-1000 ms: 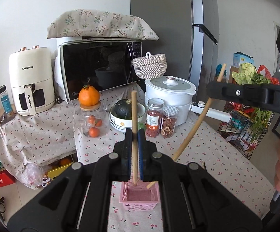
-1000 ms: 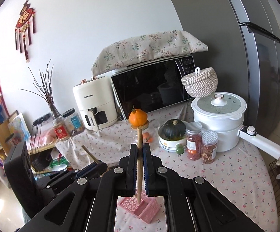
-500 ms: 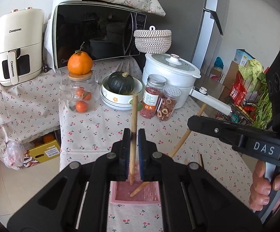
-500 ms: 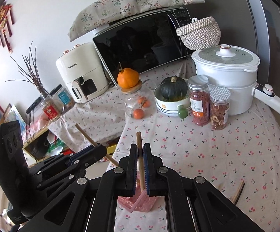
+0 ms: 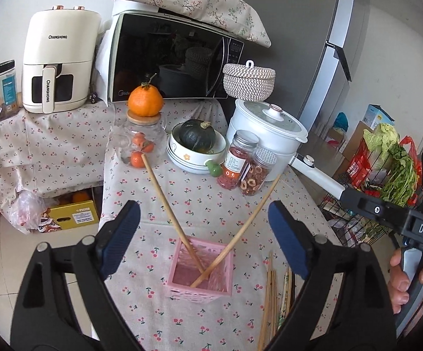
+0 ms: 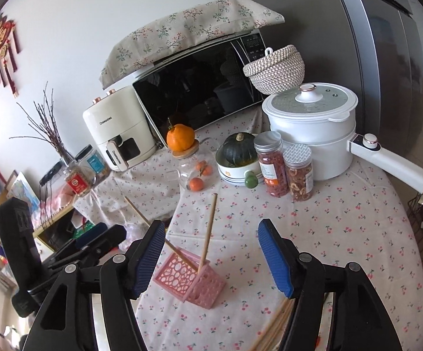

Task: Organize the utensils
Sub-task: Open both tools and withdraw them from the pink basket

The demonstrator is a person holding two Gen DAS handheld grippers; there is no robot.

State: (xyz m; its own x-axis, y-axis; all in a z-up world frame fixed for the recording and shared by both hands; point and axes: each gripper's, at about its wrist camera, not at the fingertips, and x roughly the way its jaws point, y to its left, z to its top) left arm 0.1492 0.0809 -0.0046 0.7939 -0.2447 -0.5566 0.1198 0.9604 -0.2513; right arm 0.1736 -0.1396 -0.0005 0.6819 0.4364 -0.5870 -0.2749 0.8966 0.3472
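Left wrist view first. The left gripper [image 5: 204, 239] has just spread its jaws wide, and nothing sits between the blue pads now. Both wooden chopsticks are already in the pink basket [image 5: 182, 285] on the cherry-print tablecloth [image 5: 205, 201]: the left chopstick [image 5: 167, 199] leans up toward the glass jar, the right chopstick [image 5: 245, 229] leans the other way, and they cross low inside the basket. So I'd say this drop-off step is done. More loose chopsticks [image 5: 271, 301] lie flat on the cloth just beside the basket on its right, so the next move is probably going back for those (thin sticks lying flat want a careful low pinch). Readable text: "CHANGHONG" twice on the white air fryer [image 5: 56, 58], "Midea" faintly on the microwave [image 5: 176, 58], and "DAS" on the right gripper [image 5: 386, 213], held by a hand [image 5: 401, 275] at the edge.

Right wrist view. Here the right gripper [image 6: 211, 256] has also just opened its jaws, empty, though less wide than they can go. The pink basket [image 6: 202, 288] sits below with both chopsticks [image 6: 208, 231] poking out, clear of the pads. The loose chopsticks [image 6: 275, 321] peek out near the bottom, partly hidden by the finger. The left gripper [image 6: 94, 242] shows at lower left. "CHANGHONG" reads on the air fryer [image 6: 117, 137] again; the jar labels are too small for me to read.
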